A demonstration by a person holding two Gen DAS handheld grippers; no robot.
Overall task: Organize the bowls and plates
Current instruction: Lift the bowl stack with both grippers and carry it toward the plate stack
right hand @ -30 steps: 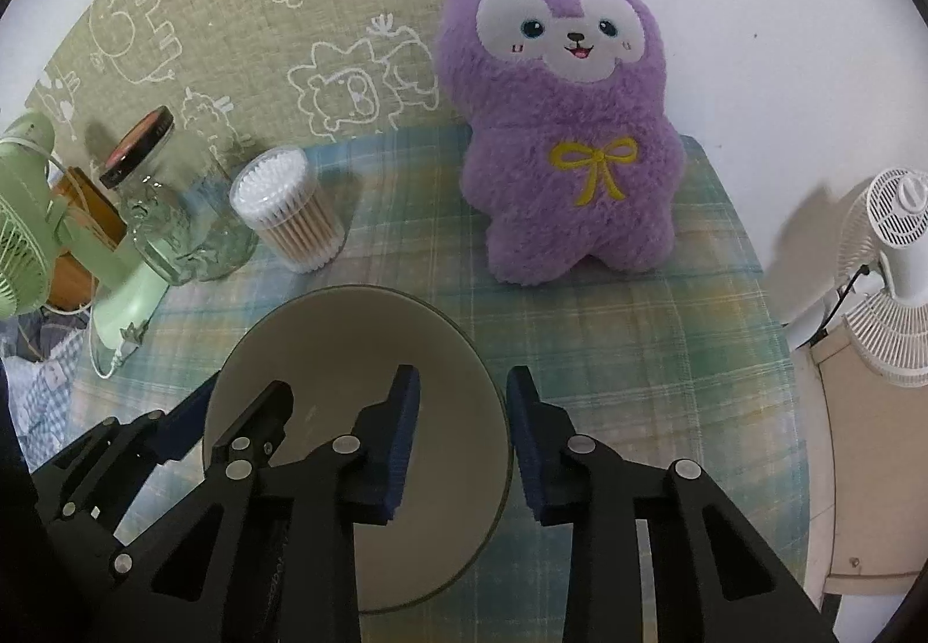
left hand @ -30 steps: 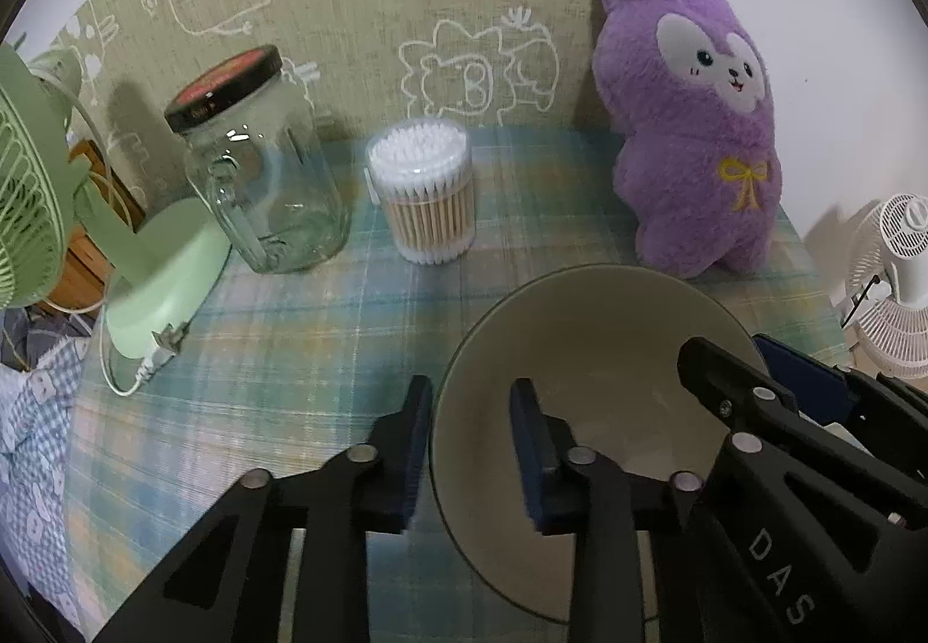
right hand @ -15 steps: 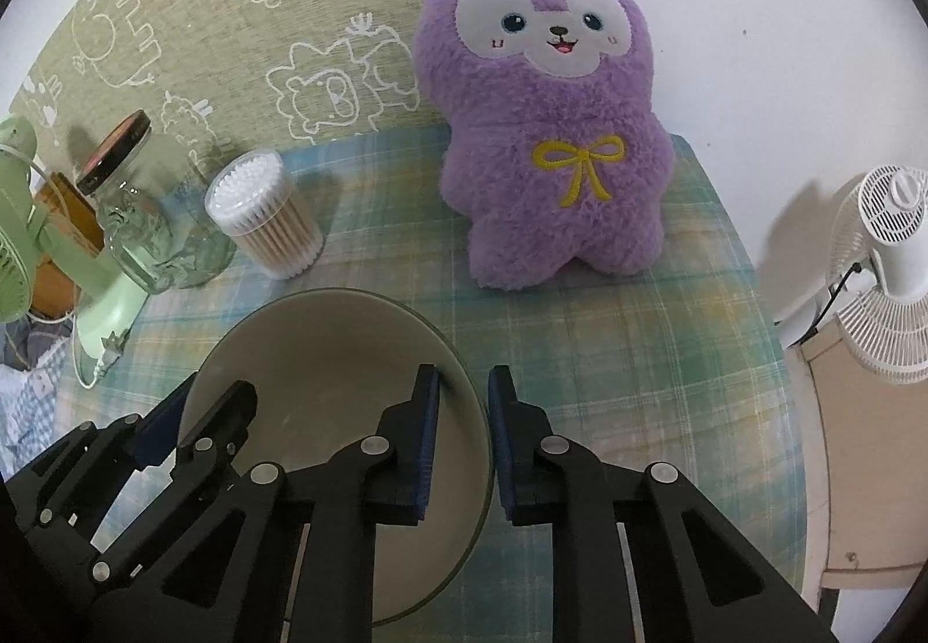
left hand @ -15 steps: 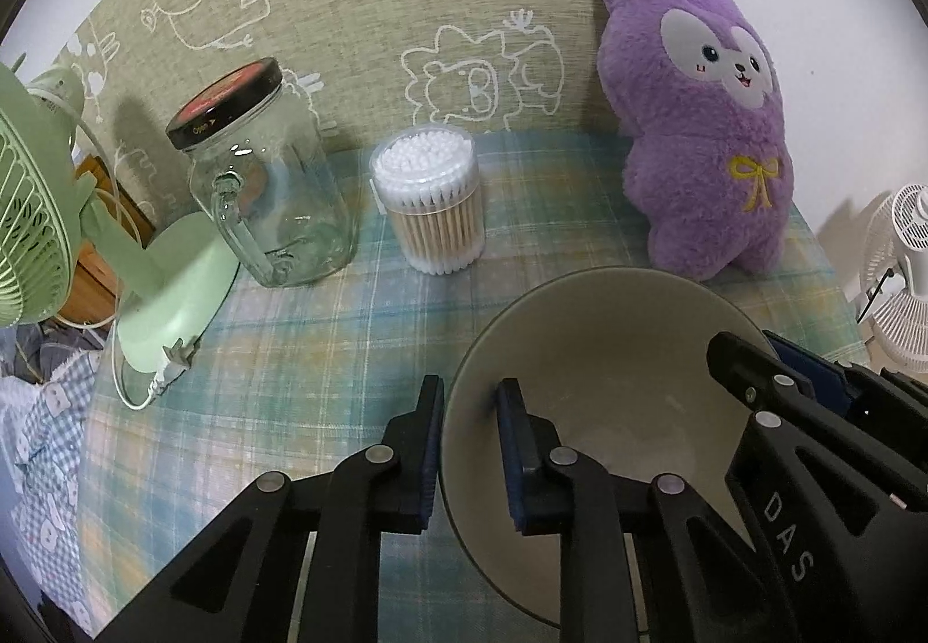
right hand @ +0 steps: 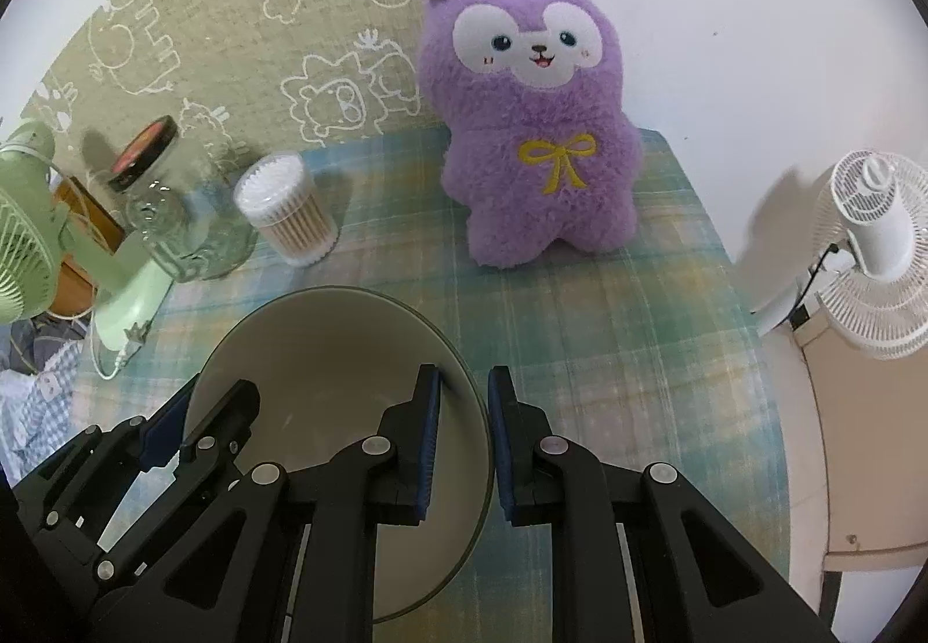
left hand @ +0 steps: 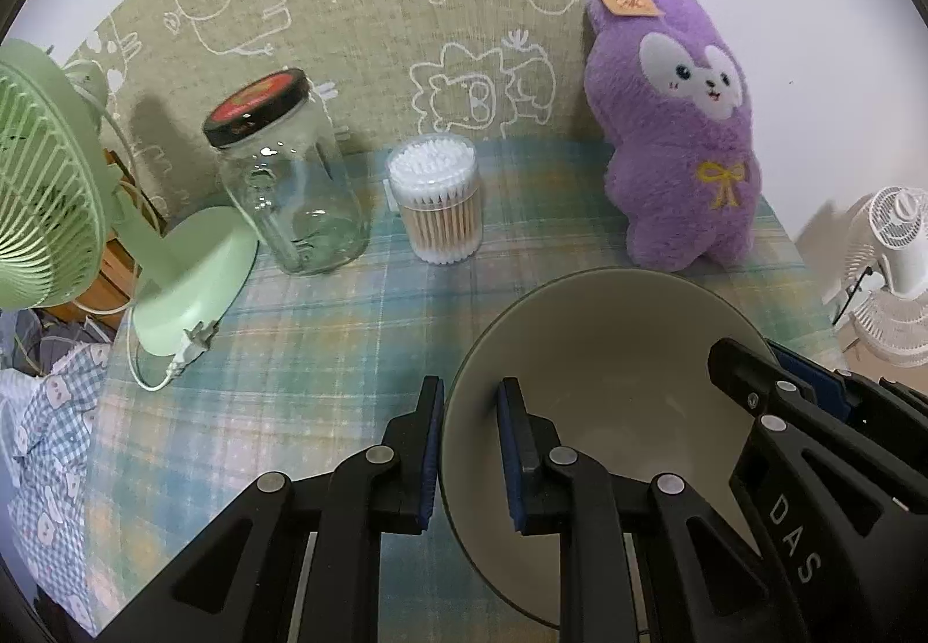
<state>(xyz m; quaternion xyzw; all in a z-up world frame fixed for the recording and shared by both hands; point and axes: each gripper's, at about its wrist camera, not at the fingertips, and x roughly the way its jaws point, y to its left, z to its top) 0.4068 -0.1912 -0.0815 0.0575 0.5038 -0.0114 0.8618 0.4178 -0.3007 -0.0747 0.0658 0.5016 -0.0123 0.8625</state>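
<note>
Both the left gripper [left hand: 470, 446] and right gripper [right hand: 464, 440] pinch opposite rims of the bowl [left hand: 609, 353]; likely ceramic, stiff, smooth, breakable; rim grips suit it

Grey-green bowl [left hand: 609, 353]; purple plush toy [left hand: 678, 133] with yellow bow; pale green fan [left hand: 46, 173]; blue-green plaid desk [left hand: 325, 330] cloth.

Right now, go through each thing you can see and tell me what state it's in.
left gripper: shut on the bowl's left rim.
right gripper: shut on the bowl's right rim.
bowl: empty, gripped on both sides.
glass jar: upright, lid on, empty.
cotton swab container: upright, full.
purple plush: upright against the wall.
green fan: upright; running or not, cannot tell.
</note>
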